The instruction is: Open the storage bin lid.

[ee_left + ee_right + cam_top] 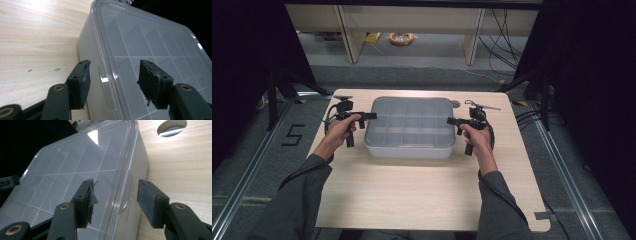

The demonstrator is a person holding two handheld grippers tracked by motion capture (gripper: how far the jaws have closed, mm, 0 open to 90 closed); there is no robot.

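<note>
Both grippers astride lidded box edges, seemingly untouching.

We see the lidded box at the middle of the counter, its inside split into compartments in rows. The left tongs sit at its left edge, the right tongs at its right edge, each straddling the lid's rim. Behind the box's right corner we note a round hole in the counter.
</note>
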